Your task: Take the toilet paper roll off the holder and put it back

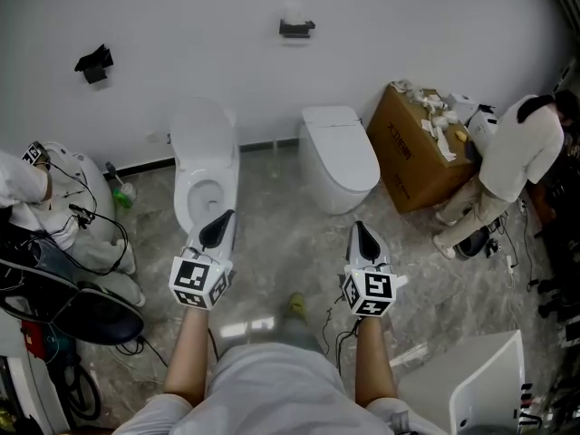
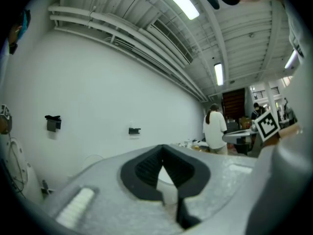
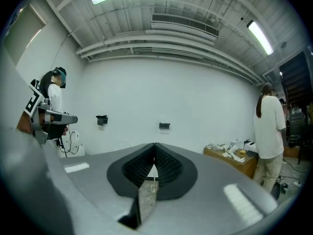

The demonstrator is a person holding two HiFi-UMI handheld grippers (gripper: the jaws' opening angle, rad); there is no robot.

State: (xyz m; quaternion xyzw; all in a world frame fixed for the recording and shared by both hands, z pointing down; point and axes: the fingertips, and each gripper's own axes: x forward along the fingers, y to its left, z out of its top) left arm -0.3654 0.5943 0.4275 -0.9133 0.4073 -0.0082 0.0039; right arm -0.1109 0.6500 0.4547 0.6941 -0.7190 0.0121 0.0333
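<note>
Left tongs (image 1: 223, 220) and right tongs (image 1: 361, 232), ribbed black, pointed, closed tight and empty.

wall (image 1: 408, 25): white | floor (image 1: 281, 261): grey marble | toilets (image 1: 338, 157): two | cardboard box (image 1: 412, 157): right

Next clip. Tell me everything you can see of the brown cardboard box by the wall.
The cardboard box is plain brown, with faint print on its side too small to read. It stands on the marbled floor against the white wall, just right of the right-hand toilet. Its top is open and heaped with crumpled white paper. A person in a white top bends close beside it; whether they touch it cannot be told.
</note>
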